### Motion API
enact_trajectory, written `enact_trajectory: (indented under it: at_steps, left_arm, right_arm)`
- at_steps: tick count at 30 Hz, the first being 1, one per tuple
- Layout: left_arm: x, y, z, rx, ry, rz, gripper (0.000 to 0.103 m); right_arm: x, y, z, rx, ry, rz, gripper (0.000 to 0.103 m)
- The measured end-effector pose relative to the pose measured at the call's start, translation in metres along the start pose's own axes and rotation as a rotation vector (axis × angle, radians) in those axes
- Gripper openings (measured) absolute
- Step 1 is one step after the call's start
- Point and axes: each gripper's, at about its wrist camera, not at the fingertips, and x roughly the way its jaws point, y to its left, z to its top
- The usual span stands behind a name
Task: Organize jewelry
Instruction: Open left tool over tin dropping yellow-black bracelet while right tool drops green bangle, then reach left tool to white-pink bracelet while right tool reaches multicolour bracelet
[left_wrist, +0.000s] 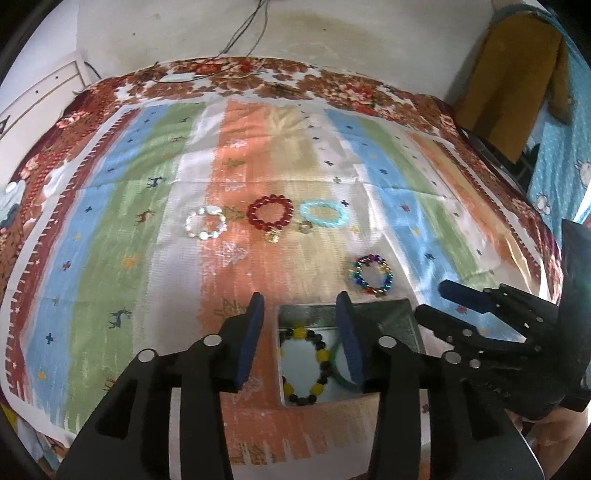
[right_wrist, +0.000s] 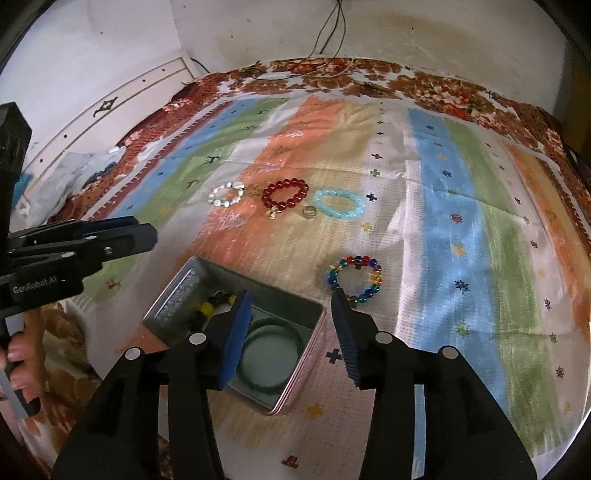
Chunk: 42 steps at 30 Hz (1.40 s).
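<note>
A metal tin (right_wrist: 177, 291) (left_wrist: 402, 314) sits on the striped cloth and holds a yellow-and-black bead bracelet (left_wrist: 322, 355) (right_wrist: 208, 306) and a green bangle (right_wrist: 271, 325) (left_wrist: 334, 354). Beyond it lie a multicolour bead bracelet (right_wrist: 355, 277) (left_wrist: 372, 275), a white pearl bracelet (left_wrist: 205, 223) (right_wrist: 227, 194), a red bead bracelet (left_wrist: 270, 213) (right_wrist: 285, 194), a small ring (left_wrist: 305, 226) (right_wrist: 308, 211) and a turquoise bracelet (left_wrist: 324, 214) (right_wrist: 340, 204). My left gripper (left_wrist: 300, 306) is open and empty over the tin's left edge. My right gripper (right_wrist: 291, 301) is open and empty above the tin's right rim.
The striped cloth (left_wrist: 122, 229) covers a bed with a floral border (right_wrist: 443, 92). A white wall with hanging cables (left_wrist: 243, 26) stands behind. A brown garment (left_wrist: 517, 81) hangs at the far right. A white headboard (right_wrist: 110, 107) is at the left.
</note>
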Motion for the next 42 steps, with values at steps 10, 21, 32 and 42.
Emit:
enact_trajectory:
  at_steps: [10, 21, 32, 42]
  left_arm:
    - [0.015, 0.024, 0.023, -0.043, 0.012, 0.064, 0.054]
    - [0.041, 0.055, 0.052, -0.085, 0.050, 0.148, 0.060]
    - [0.067, 0.065, 0.069, -0.072, 0.089, 0.214, 0.060]
    - [0.084, 0.074, 0.079, -0.084, 0.117, 0.240, 0.061]
  right_arm:
    - [0.013, -0.016, 0.020, 0.034, -0.009, -0.021, 0.060]
    - [0.033, -0.043, 0.037, 0.117, 0.022, -0.039, 0.067]
    - [0.047, -0.051, 0.051, 0.116, 0.043, -0.072, 0.070]
    - [0.059, -0.063, 0.060, 0.124, 0.059, -0.102, 0.070]
